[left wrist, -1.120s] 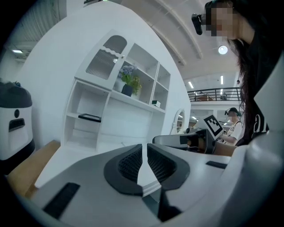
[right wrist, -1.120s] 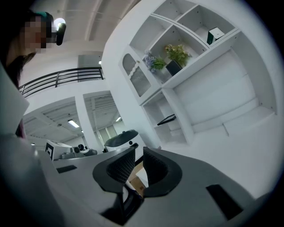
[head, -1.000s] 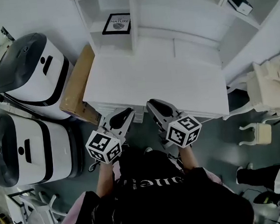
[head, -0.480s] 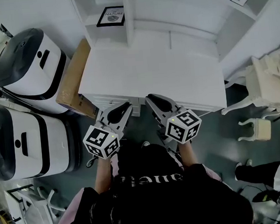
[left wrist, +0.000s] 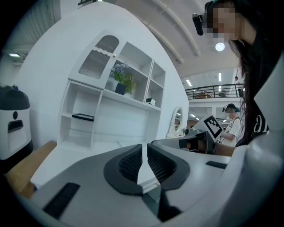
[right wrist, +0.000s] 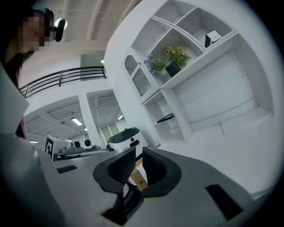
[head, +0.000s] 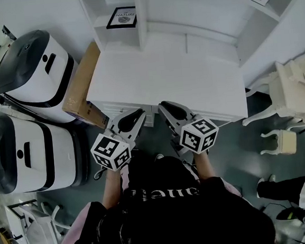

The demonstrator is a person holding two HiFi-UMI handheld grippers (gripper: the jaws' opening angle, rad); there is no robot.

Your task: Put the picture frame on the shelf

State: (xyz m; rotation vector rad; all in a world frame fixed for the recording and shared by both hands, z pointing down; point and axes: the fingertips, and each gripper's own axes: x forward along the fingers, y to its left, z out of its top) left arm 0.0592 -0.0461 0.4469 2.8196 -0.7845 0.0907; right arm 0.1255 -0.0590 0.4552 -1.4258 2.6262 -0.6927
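Picture frame [head: 121,17]: it lies flat in the far left compartment of the shelf [head: 100,23], well apart from both my claws. Nothing touches it.
Left claw [head: 135,115]: clenched on nothing, pads together, with its tips at the near edge of the tabletop [head: 164,75].
Right claw [head: 165,106]: also clenched and empty, just beside the left one at the same near edge.
Done: I judge the placing finished, since the frame rests on the shelf board and neither claw carries anything.
Left to do: little that I can see, at most drawing my claws clear of the tabletop.
Edges: the tabletop's near edge runs right under my claw tips. An upright divider [head: 141,19] stands just right of the frame, and the compartment's left wall is close on its other side.
Open room ahead: the tabletop between me and the shelf is bare, so the path to the far side looks free.
Left side: a cardboard box [head: 80,88] sits against the tabletop's left edge, with two white machines [head: 32,76] beyond it. I judge that side tight.
Right side: white ornate furniture [head: 293,93] stands off the right corner, apart from the tabletop.
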